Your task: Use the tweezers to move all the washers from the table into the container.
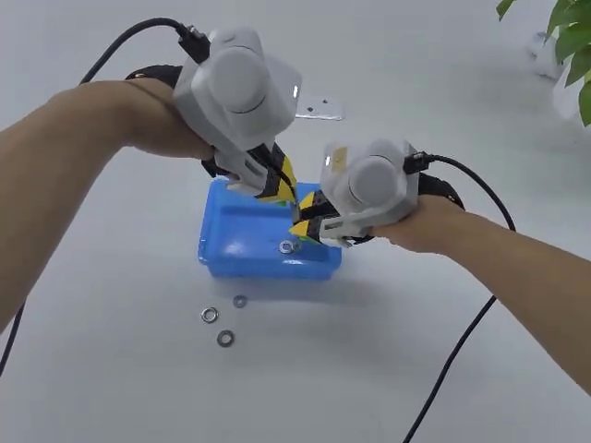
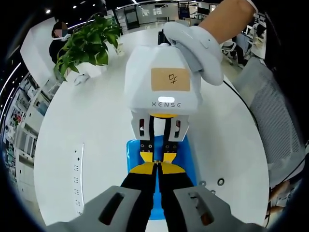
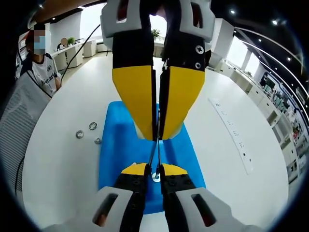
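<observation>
Thin tweezers (image 3: 155, 154) — ring washer (image 3: 156, 177) — blue container (image 3: 120, 145)

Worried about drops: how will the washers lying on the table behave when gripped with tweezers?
The washers look small, thin and shiny: probably light and slippery to pinch. Lying flat on the smooth table, they would likely slide, not roll, if nudged.

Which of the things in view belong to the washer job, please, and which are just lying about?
For the job:
- tweezers, between both grippers' jaws
- washer at their tips
- three loose washers on the table
- blue container
- left gripper
- right gripper

Lying about:
- power strip
- potted plant
</observation>
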{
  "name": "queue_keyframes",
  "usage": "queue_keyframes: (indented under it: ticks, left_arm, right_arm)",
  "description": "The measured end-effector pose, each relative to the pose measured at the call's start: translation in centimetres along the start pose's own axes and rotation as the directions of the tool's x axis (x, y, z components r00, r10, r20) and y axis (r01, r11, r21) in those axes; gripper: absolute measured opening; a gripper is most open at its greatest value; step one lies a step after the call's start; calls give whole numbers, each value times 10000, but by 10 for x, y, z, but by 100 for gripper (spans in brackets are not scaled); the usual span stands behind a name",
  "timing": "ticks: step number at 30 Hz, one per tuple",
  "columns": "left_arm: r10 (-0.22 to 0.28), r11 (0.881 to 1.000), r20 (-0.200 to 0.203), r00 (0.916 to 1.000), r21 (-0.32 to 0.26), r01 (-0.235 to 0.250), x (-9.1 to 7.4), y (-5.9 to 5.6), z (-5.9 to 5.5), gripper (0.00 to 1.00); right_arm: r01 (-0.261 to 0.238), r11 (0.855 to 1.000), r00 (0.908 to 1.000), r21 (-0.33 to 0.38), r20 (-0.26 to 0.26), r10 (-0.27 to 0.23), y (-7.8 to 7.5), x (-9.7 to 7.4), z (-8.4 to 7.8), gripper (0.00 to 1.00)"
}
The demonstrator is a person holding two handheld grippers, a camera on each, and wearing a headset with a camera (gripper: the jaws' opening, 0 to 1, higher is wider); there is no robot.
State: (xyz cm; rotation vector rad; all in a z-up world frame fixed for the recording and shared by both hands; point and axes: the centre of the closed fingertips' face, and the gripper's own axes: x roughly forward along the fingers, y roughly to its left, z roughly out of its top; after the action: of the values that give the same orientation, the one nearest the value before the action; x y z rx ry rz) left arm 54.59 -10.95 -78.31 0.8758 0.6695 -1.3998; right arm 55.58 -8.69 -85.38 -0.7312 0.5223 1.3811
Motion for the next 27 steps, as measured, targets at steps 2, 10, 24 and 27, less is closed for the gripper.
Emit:
queue_keyframes:
  ticks: [2, 10, 24, 27]
  left_arm:
    - [13, 10000, -1, 10000, 12, -13, -2, 0, 1, 5]
    - [128, 9999, 7, 9999, 88, -128, -14, -1, 9, 5]
    - [369, 9993, -10, 9993, 50, -369, -42, -14, 20, 5]
    - [407, 9992, -17, 9992, 37, -407, -47, -17, 21, 5]
  right_arm:
    - [24, 10000, 10000, -21, 10, -24, 0, -1, 1, 12]
    - [160, 9998, 9998, -91, 108, -159, -1, -12, 12, 12]
    - [267, 9989, 9992, -384, 315, -255, 10, -28, 37, 12]
    - [272, 9986, 9990, -455, 371, -256, 13, -31, 43, 12]
